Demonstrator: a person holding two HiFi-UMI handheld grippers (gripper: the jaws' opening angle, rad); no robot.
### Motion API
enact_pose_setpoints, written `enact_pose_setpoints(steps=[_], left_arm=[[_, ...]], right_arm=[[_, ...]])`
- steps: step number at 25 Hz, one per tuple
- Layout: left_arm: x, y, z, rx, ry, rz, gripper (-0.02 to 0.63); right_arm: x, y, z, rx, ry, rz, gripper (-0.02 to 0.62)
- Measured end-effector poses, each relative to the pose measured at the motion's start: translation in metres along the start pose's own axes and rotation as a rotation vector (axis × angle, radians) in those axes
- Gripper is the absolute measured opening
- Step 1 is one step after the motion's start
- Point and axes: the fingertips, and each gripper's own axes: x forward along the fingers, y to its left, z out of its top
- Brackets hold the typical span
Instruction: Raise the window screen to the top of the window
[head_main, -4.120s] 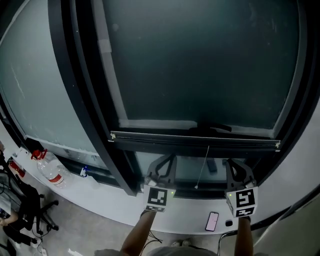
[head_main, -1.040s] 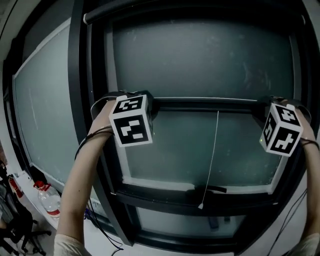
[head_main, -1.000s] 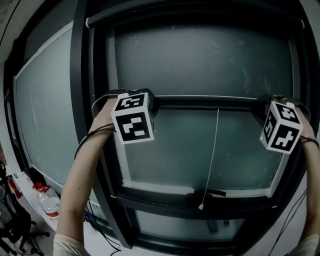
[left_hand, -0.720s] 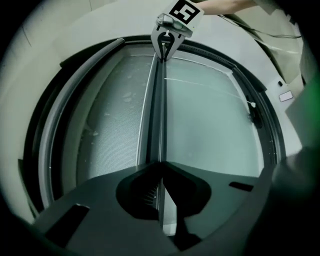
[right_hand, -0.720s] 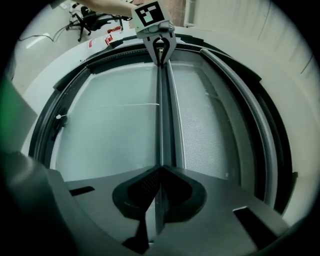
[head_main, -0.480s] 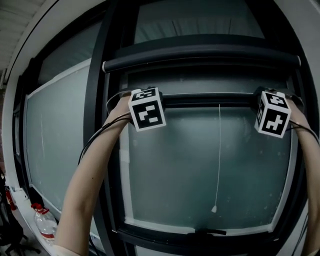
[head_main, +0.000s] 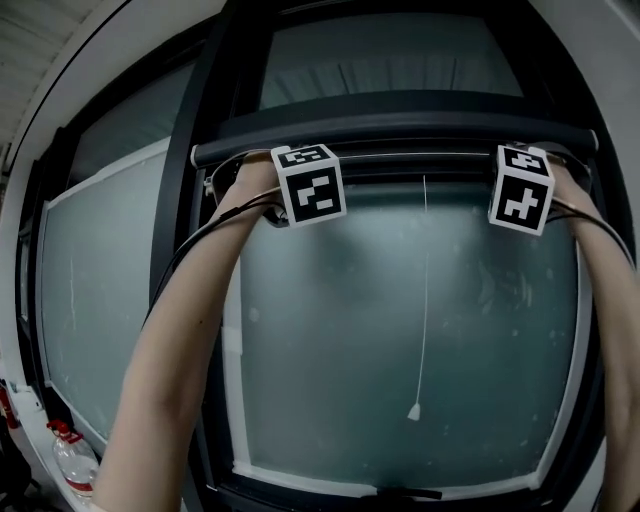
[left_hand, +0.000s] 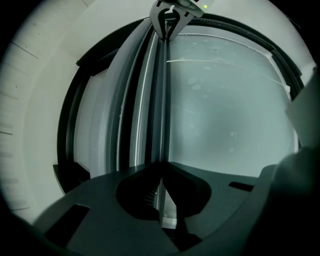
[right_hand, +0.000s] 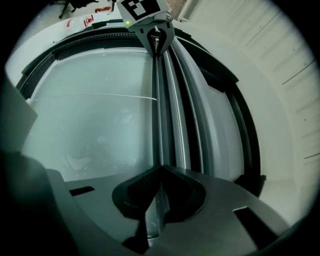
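Note:
The window screen's thin dark bottom bar (head_main: 420, 158) lies level just under the black roller housing (head_main: 400, 125) at the top of the window. My left gripper (head_main: 309, 184) is shut on the bar's left end and my right gripper (head_main: 520, 190) on its right end. In the left gripper view the jaws (left_hand: 161, 166) pinch the bar (left_hand: 161, 100), which runs away to the right gripper (left_hand: 170, 17). The right gripper view mirrors this: the jaws (right_hand: 159, 169) pinch the bar (right_hand: 159, 100), with the left gripper (right_hand: 155, 30) at its far end.
A white pull cord hangs from the bar's middle, and its weight (head_main: 413, 411) dangles in front of the pale glass pane (head_main: 330, 340). A broad black mullion (head_main: 190, 250) stands left of the pane. A water bottle (head_main: 75, 470) sits low at the left.
Both grippers have risen together with the bar, from the window's middle height to just under the roller housing. The cord's weight rose with them, and more bare glass shows below.

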Motion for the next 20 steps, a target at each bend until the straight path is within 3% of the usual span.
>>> enact_pose_setpoints(steps=[4, 10, 12, 14, 16, 17, 20], left_arm=[[0.004, 0.026, 0.005, -0.026, -0.021, 0.076, 0.018], [0.002, 0.033, 0.006, -0.055, -0.115, 0.087, 0.018], [0.000, 0.035, 0.006, -0.083, -0.171, 0.140, 0.020], [-0.007, 0.036, 0.004, -0.140, -0.244, 0.225, 0.026], [-0.019, 0.037, 0.001, -0.253, -0.332, 0.324, 0.034], [-0.026, 0.036, 0.000, -0.343, -0.384, 0.358, 0.005], [-0.049, 0.015, -0.004, -0.733, -0.569, 0.350, 0.005]], right_arm=[[0.009, -0.025, -0.002, 0.021, 0.017, -0.082, 0.020], [0.009, -0.032, -0.002, 0.028, 0.008, -0.098, 0.019], [0.008, -0.031, -0.003, 0.026, 0.006, -0.142, 0.018], [0.003, -0.033, -0.003, 0.114, -0.013, -0.215, 0.026], [-0.010, -0.035, -0.002, 0.267, -0.077, -0.335, 0.035], [-0.017, -0.033, -0.002, 0.348, -0.120, -0.396, 0.020], [-0.036, -0.009, -0.007, 0.623, -0.233, -0.451, 0.018]])
